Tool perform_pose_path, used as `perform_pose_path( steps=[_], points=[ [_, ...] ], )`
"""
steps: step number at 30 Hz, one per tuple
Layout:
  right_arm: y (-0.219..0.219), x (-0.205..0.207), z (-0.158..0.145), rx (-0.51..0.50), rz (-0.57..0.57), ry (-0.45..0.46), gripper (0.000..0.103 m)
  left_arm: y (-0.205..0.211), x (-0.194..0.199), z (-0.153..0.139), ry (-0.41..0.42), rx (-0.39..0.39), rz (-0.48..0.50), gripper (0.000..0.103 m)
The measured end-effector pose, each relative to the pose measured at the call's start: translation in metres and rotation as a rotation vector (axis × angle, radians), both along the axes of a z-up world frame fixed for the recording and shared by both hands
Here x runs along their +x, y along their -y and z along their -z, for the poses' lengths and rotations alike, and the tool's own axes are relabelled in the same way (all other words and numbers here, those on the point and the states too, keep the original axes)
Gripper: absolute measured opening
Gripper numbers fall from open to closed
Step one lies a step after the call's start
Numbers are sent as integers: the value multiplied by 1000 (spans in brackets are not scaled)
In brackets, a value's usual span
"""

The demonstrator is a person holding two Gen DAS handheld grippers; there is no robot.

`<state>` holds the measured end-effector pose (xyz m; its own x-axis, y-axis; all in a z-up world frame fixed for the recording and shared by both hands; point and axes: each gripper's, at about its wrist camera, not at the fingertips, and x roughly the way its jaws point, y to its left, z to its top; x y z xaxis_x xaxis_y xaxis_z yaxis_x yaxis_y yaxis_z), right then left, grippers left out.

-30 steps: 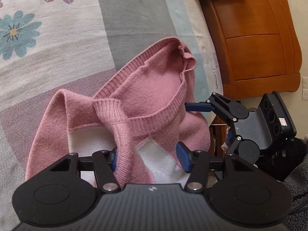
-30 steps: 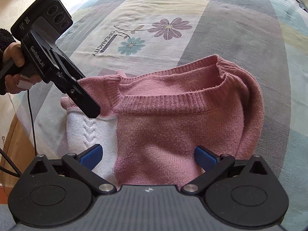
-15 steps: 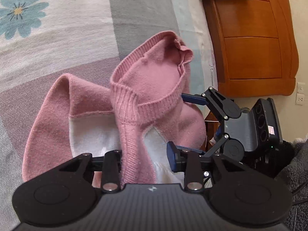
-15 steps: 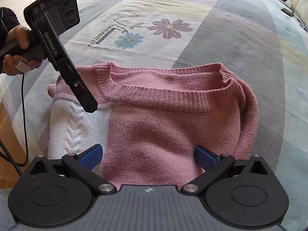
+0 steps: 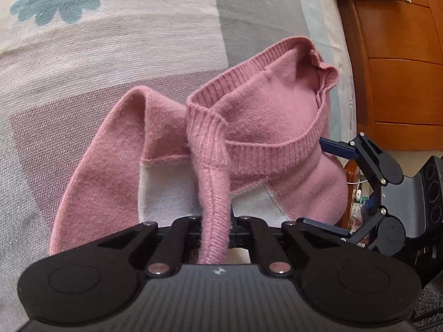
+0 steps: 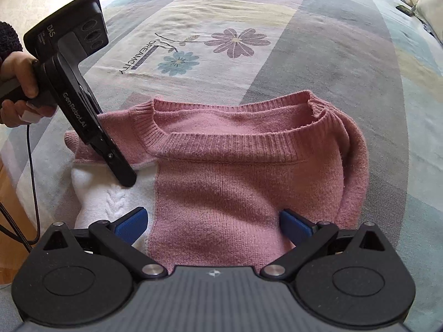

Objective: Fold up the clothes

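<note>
Pink-and-white knit sweater (image 6: 243, 182) — bunched, ribbed collar up.

Both views are evenly lit by soft, diffuse daylight. In the right wrist view the light is brightest at the upper left, where the bedspread (image 6: 193, 8) looks washed out. Shadows are faint and soft-edged. Strong fisheye distortion bends straight lines toward the dark, vignetted corners. The sweater (image 6: 235, 171) knit is sharp; far edges are slightly soft.
</note>
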<state>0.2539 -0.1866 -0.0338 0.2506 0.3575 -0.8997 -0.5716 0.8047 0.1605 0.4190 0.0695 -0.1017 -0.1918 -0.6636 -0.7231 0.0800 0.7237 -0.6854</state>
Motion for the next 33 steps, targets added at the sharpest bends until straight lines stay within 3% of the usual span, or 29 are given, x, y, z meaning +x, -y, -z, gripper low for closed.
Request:
perform_pose_path(
  steps=[2,7,14,15,19,22,33],
  points=[
    [2,0,-4,2,2,-9,103,2,-4,-16,59,25,23,4],
    [30,38,-4,27,17,-55,103,-17,-15,-48,110,52,-13,4],
    [71,94,-3,59,38,-119,102,-33,-19,-29,57,90,-108,4],
    [77,102,-3,64,41,-129,98,-33,-18,-25,53,89,-122,4],
    [98,130,-1,85,58,-170,60,-33,-23,-23,44,89,-148,4],
    [106,137,9,110,89,-219,51,-35,-25,-23,36,82,-168,5],
    [127,158,43,201,185,-390,46,-27,-20,-14,14,104,-202,6]
  ],
)
